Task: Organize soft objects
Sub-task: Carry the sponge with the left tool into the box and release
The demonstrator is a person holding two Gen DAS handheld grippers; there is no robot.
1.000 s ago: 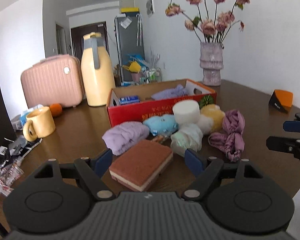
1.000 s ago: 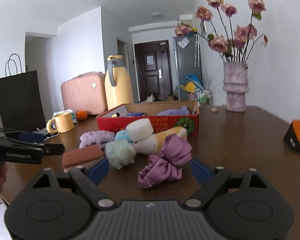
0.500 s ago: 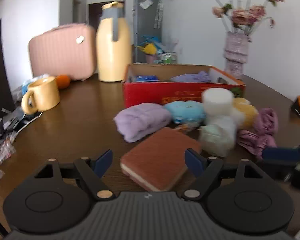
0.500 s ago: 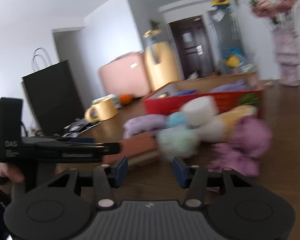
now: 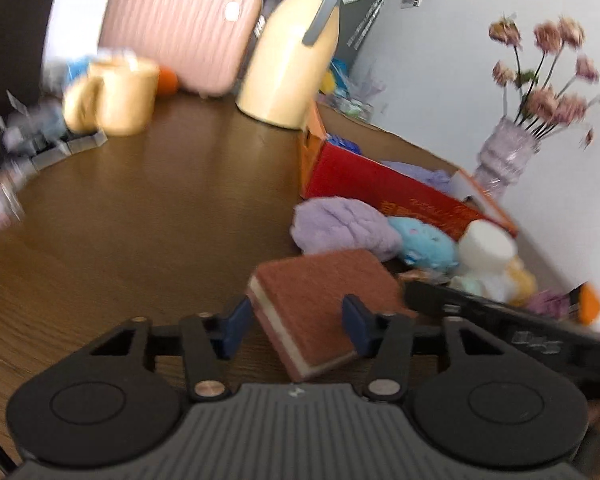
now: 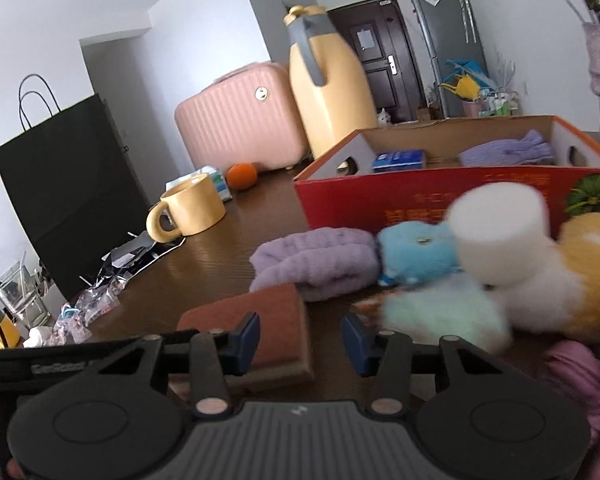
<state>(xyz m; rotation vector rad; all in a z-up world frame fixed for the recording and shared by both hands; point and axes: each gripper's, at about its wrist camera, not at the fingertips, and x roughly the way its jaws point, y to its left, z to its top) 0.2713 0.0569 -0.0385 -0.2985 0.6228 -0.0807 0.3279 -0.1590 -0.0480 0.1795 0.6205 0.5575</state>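
The left gripper (image 5: 296,322) has just been closing; its pads straddle the brown scouring sponge (image 5: 320,300), which seems held, though blur hides firm contact. The right gripper (image 6: 300,340) has also just narrowed, half-open and empty, just right of the sponge. Lift the sponge level and carry it over the near wall of the red box (image 6: 420,196). Left of the sponge the table (image 5: 148,216) lies bare; soft toys crowd the right.
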